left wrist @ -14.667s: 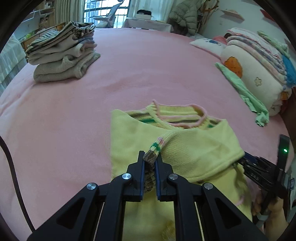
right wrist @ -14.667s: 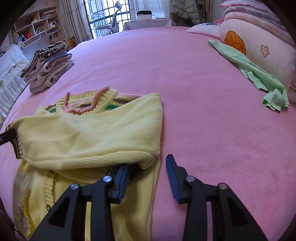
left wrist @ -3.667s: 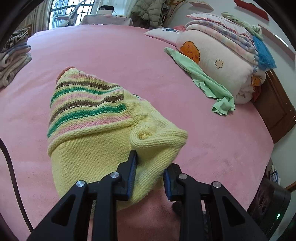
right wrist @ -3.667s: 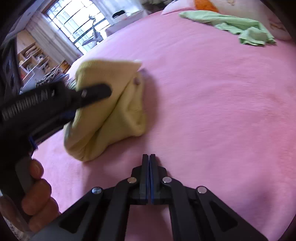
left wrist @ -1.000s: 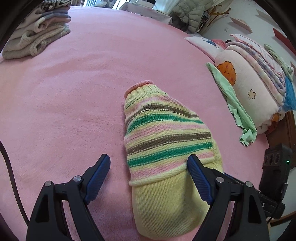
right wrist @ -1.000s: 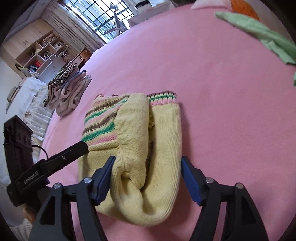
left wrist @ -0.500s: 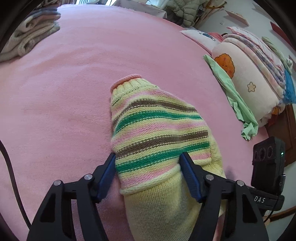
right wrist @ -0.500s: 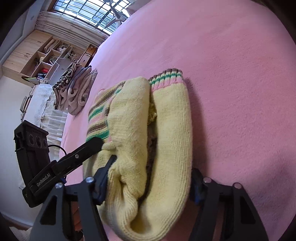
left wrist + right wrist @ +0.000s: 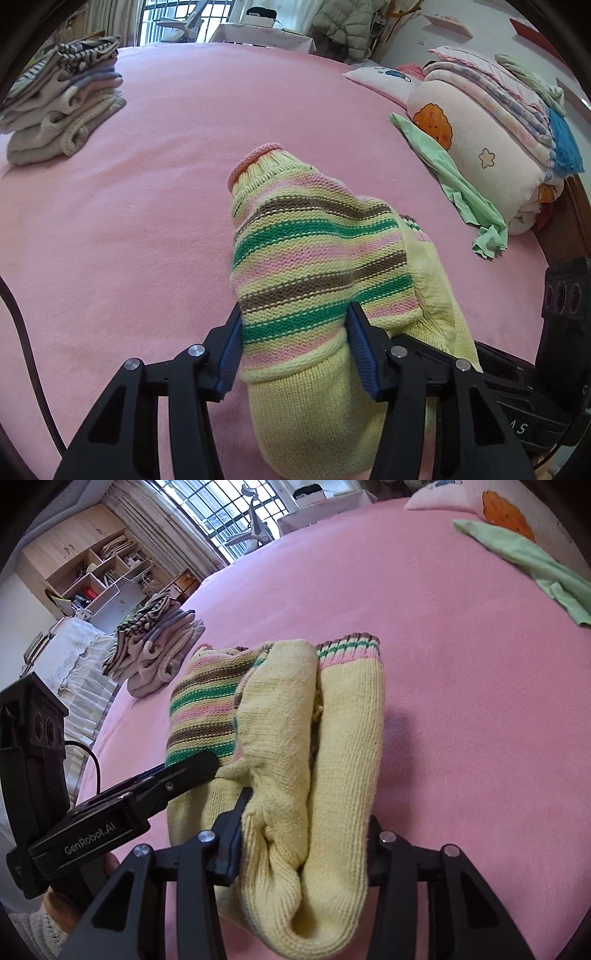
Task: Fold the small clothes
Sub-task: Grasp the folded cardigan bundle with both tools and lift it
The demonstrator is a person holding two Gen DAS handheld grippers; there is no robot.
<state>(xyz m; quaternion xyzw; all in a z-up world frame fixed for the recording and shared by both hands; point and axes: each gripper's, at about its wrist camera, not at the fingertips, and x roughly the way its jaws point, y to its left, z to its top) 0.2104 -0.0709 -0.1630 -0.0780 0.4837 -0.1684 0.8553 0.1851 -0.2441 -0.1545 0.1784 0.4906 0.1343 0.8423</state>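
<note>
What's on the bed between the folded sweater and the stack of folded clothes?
Nothing: in the left wrist view only bare pink blanket lies between the folded sweater and the stack of folded clothes.

Soft, even daylight fills both views — it comes from the barred window (image 9: pixel 221 513) at the far end, whose panes are blown out white. The sweater (image 9: pixel 314 757) casts a faint shadow on the pink bedspread (image 9: pixel 461 664). Focus is crisp centrally; fisheye bending and black vignetting crowd the rims, where shelf details perhaps smear.
</note>
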